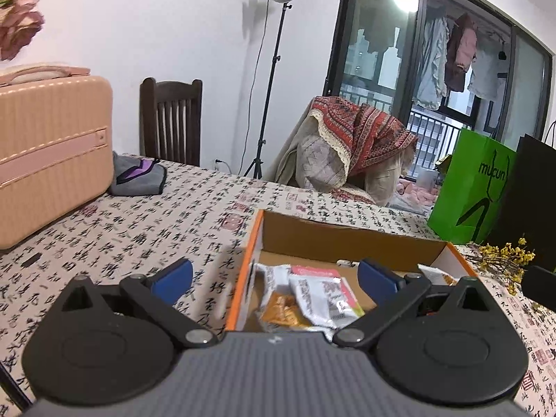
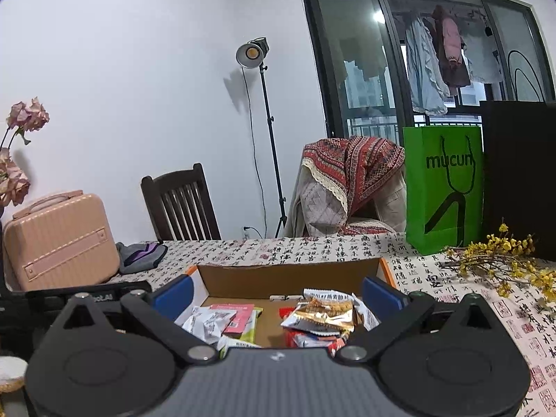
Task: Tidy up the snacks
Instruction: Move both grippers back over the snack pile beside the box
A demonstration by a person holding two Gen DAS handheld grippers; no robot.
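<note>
A: Where are the two grippers, and what are they doing?
B: The left gripper [image 1: 274, 279] hangs with its blue fingers spread wide, pinching nothing; one finger is over the tablecloth, the other over the cardboard box [image 1: 333, 234]. The right gripper [image 2: 276, 295] is also spread wide and empty, its fingers framing the same box [image 2: 288, 274] from the near side

A: Where are the snacks?
B: Inside the open box, which has orange edges. Seen from the right wrist, a pile of snack packets [image 2: 222, 319] in white, pink and green lies at the left, and a gold-wrapped packet [image 2: 323, 312] tops a red and white heap at the right, with bare cardboard between them

A: What surrounds the box?
B: It sits on a table [image 1: 146, 239] covered in calligraphy-print cloth. A pink case [image 1: 52, 160] stands far left, a grey pouch [image 1: 139, 177] just beside it. A green paper bag [image 2: 443, 187] stands at the right, with yellow dried flowers [image 2: 500, 260] lying near it. Behind are a dark wooden chair [image 2: 180, 201] and a lamp on a stand [image 2: 252, 54]
</note>
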